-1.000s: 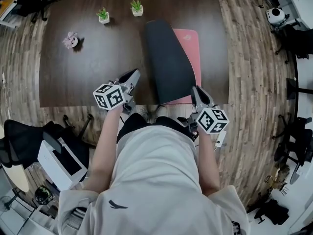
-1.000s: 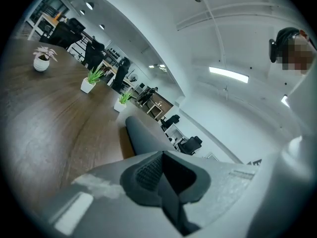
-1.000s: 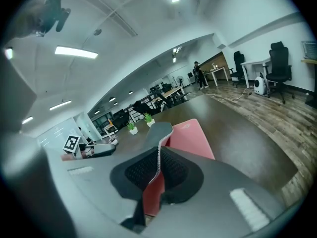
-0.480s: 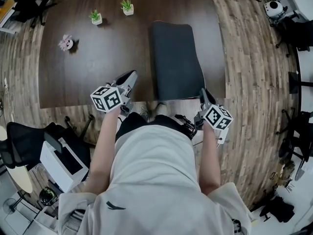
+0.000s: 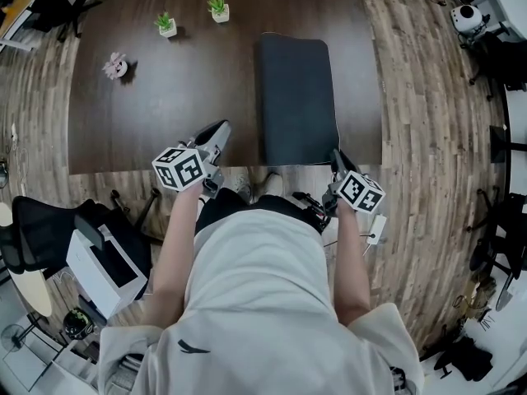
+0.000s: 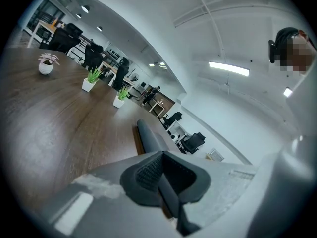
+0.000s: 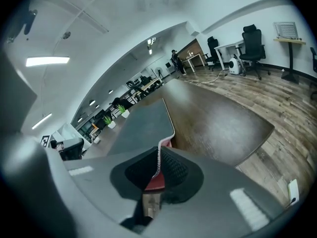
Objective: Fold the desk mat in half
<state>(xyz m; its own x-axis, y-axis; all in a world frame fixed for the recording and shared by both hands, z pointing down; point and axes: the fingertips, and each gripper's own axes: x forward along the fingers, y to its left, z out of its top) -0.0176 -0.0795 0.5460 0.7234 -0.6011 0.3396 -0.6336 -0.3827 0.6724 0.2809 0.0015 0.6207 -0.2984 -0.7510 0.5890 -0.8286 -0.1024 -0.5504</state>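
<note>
**At the desk's near edge: the right gripper is clamping a mat corner, the left is idling shut**

On the right half of the dark wooden desk (image 5: pixel 165 113), the desk mat (image 5: pixel 296 97) is lying flat with only its dark grey face showing from above. Its long sides are running away from you, and its near short edge is sitting right along the desk's front edge.

You are holding the right gripper (image 5: pixel 335 160) at the mat's near right corner, and it is gripping that corner. In the right gripper view the pale stitched rim of the mat is running up between the two pads, which are pressing on it from both sides. A strip of the red underside is showing just below the rim. Beyond the jaws the grey surface is stretching off toward the far end of the desk.

Your left gripper (image 5: pixel 221 127) is pointing out over the front edge of the desk, to the left of the mat and apart from it. Its jaws are closed together with nothing between them — the left gripper view shows only bare wood ahead, and the mat's rounded left edge off to one side.

Across the far left of the desk, two green plants in white pots (image 5: pixel 165 25) and a pinkish plant (image 5: pixel 116 66) are standing well apart from the mat.
</note>
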